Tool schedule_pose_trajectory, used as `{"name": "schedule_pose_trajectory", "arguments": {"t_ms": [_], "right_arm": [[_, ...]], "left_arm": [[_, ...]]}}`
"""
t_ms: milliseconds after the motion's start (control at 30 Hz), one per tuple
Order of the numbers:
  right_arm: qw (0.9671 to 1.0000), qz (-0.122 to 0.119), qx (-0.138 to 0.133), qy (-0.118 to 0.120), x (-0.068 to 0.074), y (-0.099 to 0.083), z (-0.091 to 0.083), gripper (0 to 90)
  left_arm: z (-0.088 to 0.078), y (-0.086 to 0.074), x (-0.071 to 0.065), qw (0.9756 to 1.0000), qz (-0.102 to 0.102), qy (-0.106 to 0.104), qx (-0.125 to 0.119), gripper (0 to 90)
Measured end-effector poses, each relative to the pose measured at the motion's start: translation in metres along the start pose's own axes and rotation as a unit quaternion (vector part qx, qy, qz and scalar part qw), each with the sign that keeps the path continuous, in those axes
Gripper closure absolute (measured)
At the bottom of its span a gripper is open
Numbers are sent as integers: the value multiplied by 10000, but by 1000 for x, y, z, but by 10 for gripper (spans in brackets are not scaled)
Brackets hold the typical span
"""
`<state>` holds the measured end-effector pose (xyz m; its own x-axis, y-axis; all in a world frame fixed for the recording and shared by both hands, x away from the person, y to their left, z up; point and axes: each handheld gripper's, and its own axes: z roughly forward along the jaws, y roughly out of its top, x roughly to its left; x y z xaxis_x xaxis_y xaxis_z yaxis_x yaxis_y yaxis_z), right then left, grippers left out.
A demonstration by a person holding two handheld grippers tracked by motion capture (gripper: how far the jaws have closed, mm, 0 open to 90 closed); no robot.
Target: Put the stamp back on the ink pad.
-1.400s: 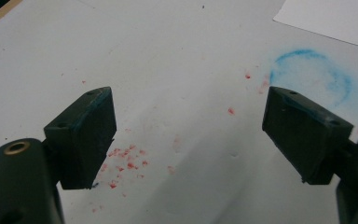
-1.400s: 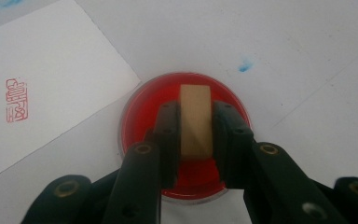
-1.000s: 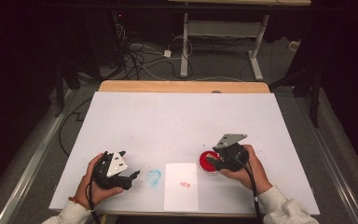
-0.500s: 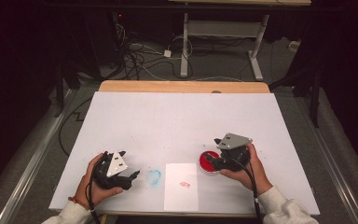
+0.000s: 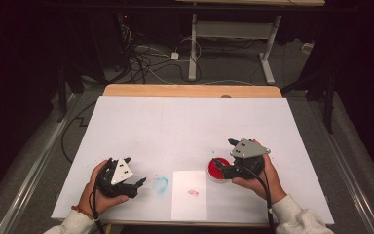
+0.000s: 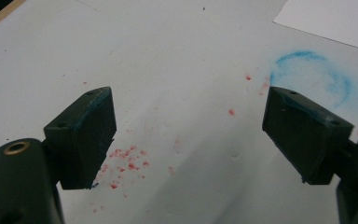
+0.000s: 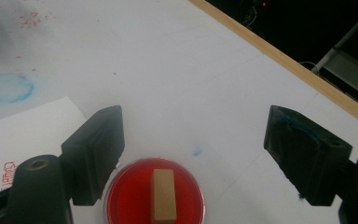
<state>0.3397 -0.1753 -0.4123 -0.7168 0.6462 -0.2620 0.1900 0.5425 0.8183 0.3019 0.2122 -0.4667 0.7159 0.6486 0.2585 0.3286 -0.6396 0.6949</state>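
1. The right gripper is held by the person's right hand at the near right of the counter; its fingers stand wide apart and have just been opening, with nothing pressed between them

2. A wooden stamp is seen standing upright in the red ink pad — in the right gripper view it lies just below the gap between the fingers, nearer the left one, and is touched by neither

3. In the high view the ink pad is found just right of the paper, on which a small red mark is printed

4. The left gripper is held low at the near left, its fingers apart and empty over the counter

5. A blue ring smudge lies between the left gripper and the paper — red specks are scattered on the counter beneath the left fingers
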Motion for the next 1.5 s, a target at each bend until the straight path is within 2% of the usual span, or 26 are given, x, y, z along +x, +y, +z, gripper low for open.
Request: {"name": "schedule_pose_trajectory", "arguments": {"t_ms": [533,1067,1367,1500], "right_arm": [[9988,-184,-250,-368,1,-2,-20,213],[9952,-176,-458,-851,-1,-22,-39,218],[9936,-210,-510,-987,1,-35,-47,214],[9937,-202,-505,-977,0,-41,-49,214]], "left_arm": [[-1,-1,0,10000,-2,-1,1,170],[-1,0,-1,10000,28,-21,9,170],[-1,1,-2,10000,36,-30,-7,170],[-1,1,-2,10000,26,-29,-13,170]]}}
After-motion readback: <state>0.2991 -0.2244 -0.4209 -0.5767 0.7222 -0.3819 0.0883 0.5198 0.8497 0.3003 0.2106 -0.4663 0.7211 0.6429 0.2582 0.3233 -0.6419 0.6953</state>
